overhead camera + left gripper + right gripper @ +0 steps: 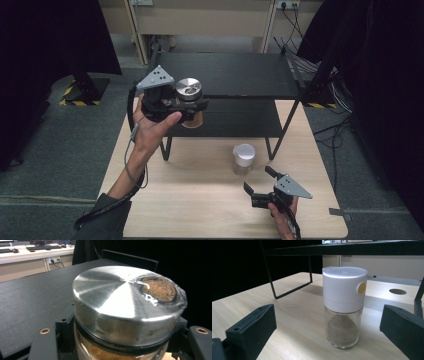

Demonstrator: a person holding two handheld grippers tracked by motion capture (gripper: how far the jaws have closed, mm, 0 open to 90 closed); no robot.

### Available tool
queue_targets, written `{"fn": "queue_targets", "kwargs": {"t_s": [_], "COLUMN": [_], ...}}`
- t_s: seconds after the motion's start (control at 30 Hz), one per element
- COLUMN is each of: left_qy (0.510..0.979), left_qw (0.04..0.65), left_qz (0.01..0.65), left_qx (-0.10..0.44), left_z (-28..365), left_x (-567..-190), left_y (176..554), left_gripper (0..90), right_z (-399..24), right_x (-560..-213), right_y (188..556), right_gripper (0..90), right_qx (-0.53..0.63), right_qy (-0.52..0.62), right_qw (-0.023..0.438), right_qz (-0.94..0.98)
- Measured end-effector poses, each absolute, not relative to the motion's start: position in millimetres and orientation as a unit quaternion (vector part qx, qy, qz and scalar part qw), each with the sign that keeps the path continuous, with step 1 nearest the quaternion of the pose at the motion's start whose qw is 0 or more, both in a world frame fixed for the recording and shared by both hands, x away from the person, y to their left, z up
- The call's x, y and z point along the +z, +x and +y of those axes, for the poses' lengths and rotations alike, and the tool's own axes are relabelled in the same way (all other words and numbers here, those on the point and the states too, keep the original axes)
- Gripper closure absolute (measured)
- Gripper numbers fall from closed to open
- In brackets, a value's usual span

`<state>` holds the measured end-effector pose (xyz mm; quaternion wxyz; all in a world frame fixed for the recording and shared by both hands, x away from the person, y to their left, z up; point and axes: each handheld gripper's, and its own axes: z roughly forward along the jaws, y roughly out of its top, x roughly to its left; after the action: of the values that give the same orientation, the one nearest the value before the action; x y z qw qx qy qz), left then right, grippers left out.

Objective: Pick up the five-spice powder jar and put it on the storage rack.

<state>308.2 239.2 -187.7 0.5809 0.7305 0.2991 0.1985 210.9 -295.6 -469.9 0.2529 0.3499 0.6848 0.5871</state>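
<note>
A glass jar with a shiny metal lid (188, 89) and brown powder inside is held in the air by my left gripper (192, 107), which is shut on it beside the front left of the black shelf's top board (235, 75). In the left gripper view the lid (125, 302) looms large, with a brown smear near its far edge, and the jaws clamp the jar just under the lid. A glass shaker with a white cap (243, 159) stands on the wooden table. My right gripper (260, 181) rests open just in front of it; the shaker (343, 307) stands between and beyond its jaws, untouched.
The black two-level shelf stands at the table's far half on thin metal legs (166, 147). The light wooden table (200, 195) has bare room on its front left. Dark curtains and cables flank the scene, and a round hole (397, 291) shows in the tabletop.
</note>
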Motion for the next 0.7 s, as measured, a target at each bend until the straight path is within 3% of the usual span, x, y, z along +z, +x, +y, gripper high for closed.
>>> {"fn": "queue_targets", "kwargs": {"t_s": [0.7], "left_qy": [0.718], "left_qw": [0.573], "left_qz": [0.328], "left_qx": [0.221], "left_z": [221], "left_x": [-156], "left_y": [326], "left_gripper": [30.3], "right_z": [-296], "right_x": [-470], "right_y": [211], "right_gripper": [0.9], "right_qx": [0.589], "right_qy": [0.350], "right_qw": [0.251], "right_qz": [0.684]}}
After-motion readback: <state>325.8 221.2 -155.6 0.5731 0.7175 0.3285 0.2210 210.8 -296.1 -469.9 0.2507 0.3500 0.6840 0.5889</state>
